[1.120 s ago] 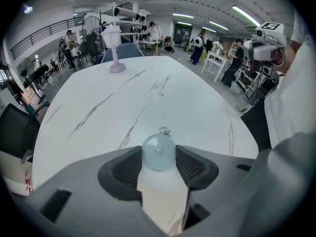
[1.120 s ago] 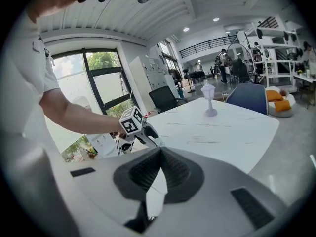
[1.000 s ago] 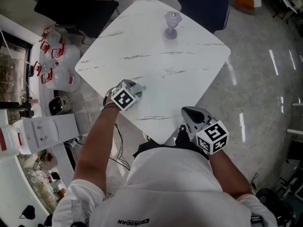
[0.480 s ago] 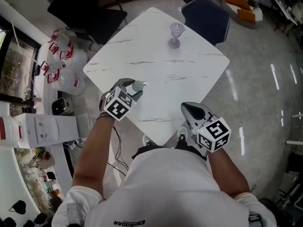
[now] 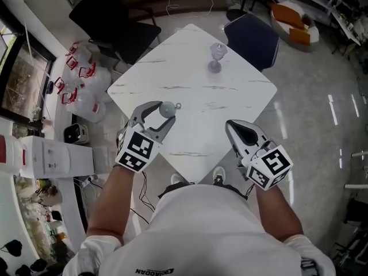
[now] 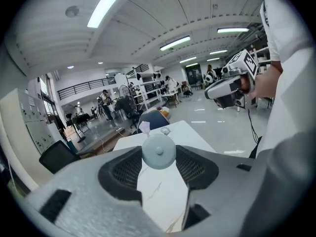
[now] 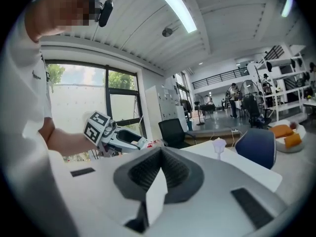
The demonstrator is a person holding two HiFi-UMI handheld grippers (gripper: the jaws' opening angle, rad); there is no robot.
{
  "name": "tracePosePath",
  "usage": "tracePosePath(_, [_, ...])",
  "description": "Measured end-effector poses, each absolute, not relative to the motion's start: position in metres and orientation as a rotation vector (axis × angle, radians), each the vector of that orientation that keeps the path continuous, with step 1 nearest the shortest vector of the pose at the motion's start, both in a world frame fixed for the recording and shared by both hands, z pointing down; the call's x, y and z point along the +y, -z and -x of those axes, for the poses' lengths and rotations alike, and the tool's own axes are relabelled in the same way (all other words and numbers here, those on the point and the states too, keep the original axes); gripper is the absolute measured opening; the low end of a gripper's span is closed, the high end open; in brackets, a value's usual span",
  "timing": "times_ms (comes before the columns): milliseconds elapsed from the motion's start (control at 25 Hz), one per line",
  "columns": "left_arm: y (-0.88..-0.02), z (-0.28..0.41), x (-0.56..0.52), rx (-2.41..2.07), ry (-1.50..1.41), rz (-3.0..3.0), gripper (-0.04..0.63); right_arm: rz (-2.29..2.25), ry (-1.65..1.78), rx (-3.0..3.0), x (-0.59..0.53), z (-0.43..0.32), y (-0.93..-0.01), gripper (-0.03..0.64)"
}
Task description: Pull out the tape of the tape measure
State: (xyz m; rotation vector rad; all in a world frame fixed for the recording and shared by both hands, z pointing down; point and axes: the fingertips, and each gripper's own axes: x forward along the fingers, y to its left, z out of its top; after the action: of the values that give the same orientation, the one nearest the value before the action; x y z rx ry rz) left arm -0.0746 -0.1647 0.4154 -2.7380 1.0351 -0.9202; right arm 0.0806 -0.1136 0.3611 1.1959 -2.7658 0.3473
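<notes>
A small round pale grey tape measure with a little ring at its edge sits between the jaws of my left gripper, which is shut on it above the near left part of the white marble table. In the left gripper view the case shows as a disc held at the fingertips. No tape shows outside the case. My right gripper hovers over the table's near right edge, shut with nothing in it; its jaws meet.
A clear stemmed glass stands near the table's far corner. A blue chair and a black chair stand beyond the table. Bags and a white appliance lie at the left.
My left gripper has drawn back a little from the table's left edge with the tape measure in it. The right gripper has shifted only slightly. The head view has tilted.
</notes>
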Motion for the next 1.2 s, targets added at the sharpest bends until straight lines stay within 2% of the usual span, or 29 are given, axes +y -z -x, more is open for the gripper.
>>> tracePosePath(520, [-0.343,0.085,-0.122,1.183,0.656,2.627,0.222,-1.196,-0.217,-2.828,-0.118,-0.074,-0.322,0.006])
tracePosePath(1200, [-0.348,0.077,-0.116,1.179,0.684,2.605,0.222,-1.219,-0.183,-2.820,-0.121,-0.076,-0.328,0.006])
